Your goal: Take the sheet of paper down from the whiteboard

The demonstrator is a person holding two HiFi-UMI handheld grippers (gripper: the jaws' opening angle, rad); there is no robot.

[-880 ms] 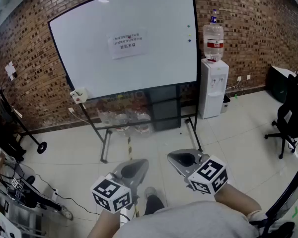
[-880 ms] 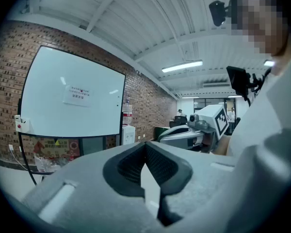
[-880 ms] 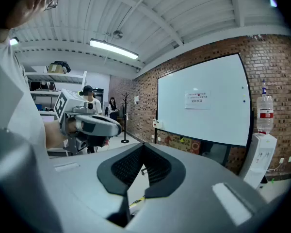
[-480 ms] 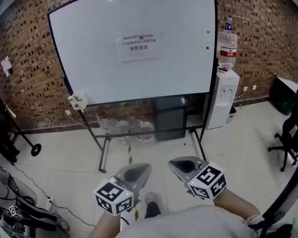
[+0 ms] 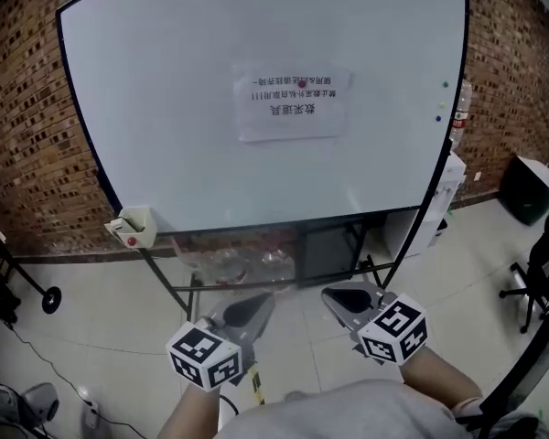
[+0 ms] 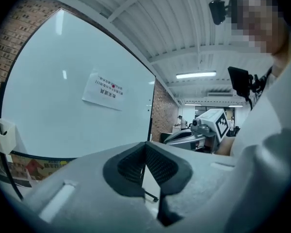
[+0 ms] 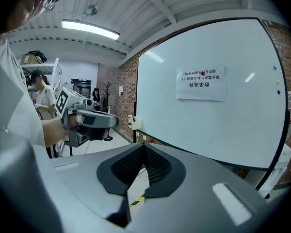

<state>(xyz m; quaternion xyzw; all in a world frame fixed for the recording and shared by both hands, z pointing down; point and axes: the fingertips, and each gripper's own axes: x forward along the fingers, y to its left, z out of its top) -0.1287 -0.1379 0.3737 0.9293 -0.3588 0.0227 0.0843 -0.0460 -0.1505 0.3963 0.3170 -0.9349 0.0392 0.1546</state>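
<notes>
Sheet of paper (image 5: 293, 104) sits upper-centre on whiteboard (image 5: 165, 154) under a red magnet (image 5: 290, 84). The board looms larger than before, so the person has walked closer. Left gripper (image 5: 249, 307) and right gripper (image 5: 344, 298) are both closed, empty and low, well short of the sheet.

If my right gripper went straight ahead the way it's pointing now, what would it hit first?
Probably the whiteboard, near its bottom edge; nothing shows in the open space before it. The right gripper, jaws shut, aims low, well below the sheet of paper. Depth is hard to judge here.
</notes>
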